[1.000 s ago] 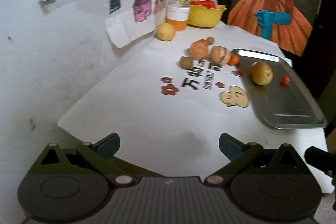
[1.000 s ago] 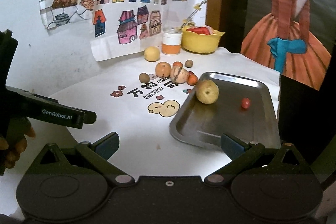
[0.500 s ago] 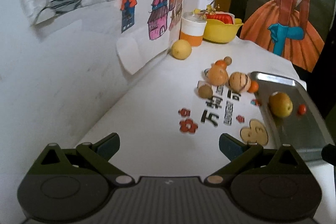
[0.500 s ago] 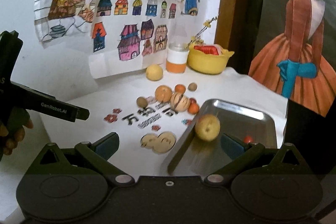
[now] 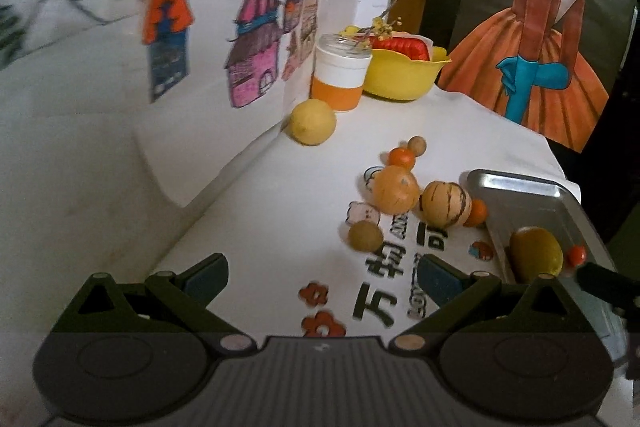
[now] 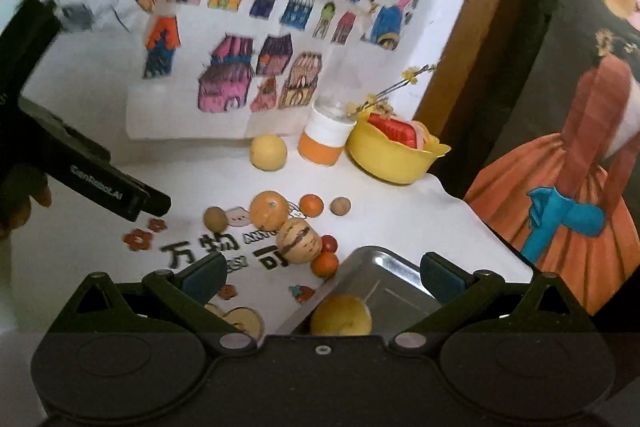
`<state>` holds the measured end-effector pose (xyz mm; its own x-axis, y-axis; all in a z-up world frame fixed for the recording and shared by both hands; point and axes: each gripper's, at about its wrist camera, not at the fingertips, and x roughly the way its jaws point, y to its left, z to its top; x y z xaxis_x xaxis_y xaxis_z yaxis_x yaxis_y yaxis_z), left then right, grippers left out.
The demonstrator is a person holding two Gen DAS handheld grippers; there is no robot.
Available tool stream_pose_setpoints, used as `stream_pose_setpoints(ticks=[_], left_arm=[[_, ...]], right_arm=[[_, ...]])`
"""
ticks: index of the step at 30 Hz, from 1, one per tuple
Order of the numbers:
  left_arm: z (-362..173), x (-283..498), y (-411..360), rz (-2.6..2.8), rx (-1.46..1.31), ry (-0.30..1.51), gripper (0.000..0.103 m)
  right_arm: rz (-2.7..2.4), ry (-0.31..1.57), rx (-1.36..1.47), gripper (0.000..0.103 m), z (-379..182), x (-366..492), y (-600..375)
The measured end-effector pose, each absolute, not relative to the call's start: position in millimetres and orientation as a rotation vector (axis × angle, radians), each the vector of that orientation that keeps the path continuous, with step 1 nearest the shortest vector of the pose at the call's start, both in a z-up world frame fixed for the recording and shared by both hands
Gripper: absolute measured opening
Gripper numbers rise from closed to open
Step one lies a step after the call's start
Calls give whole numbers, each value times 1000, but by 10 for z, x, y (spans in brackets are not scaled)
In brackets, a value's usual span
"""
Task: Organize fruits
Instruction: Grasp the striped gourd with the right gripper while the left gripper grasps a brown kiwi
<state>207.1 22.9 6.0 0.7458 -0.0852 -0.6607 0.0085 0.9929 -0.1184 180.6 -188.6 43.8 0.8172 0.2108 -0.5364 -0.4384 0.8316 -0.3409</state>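
Loose fruit clustered mid-table on the white printed cloth (image 5: pixel 280 227): a large orange (image 5: pixel 396 189) touching a tan melon with dark stripes (image 5: pixel 447 203), a small brown kiwi-like fruit (image 5: pixel 365 235) just in front, two small oranges (image 5: pixel 402 157) (image 5: pixel 476 213) and a round brown nut-like ball (image 5: pixel 417 146) at the edges of the group. Set apart near the wall, a yellow lemon (image 5: pixel 313 121) just beside an orange-and-white jar (image 5: pixel 341 73) and a yellow bowl (image 5: pixel 402 77) with red contents. On the right, a metal tray (image 5: pixel 520 187) already carrying a yellow-green fruit (image 5: pixel 536 254) and a small red tomato (image 5: pixel 576 254). Left gripper (image 5: pixel 320 271) over bare cloth, jaws spread wide, nothing between them. Right gripper (image 6: pixel 322 271) likewise released and empty, poised above the tray's near-left corner with the yellow fruit (image 6: pixel 340 315) between its blue pads (image 6: pixel 440 277). Seen only from the right wrist: a second small red fruit (image 6: pixel 329 243) tucked behind the melon (image 6: pixel 299 241), a hand (image 6: pixel 28 203) gripping the black left tool, and cartoon posters (image 6: pixel 280 7) higher on the wall. Seen only from the left wrist: the tomato in the tray.
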Motion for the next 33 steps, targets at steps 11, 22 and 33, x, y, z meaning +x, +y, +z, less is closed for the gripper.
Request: stream_pose_setpoints(ticks=[11, 22, 33], left_arm=[[-195, 2485, 212, -72, -130, 760, 102], [-334, 2639, 193, -116, -104, 775, 102], [-376, 2673, 151, -167, -113, 771, 81]], right_arm=[[451, 589, -617, 102, 16, 2419, -1668], [550, 644, -644, 94, -160, 2833, -1524], [556, 684, -635, 69, -290, 3007, -1423]])
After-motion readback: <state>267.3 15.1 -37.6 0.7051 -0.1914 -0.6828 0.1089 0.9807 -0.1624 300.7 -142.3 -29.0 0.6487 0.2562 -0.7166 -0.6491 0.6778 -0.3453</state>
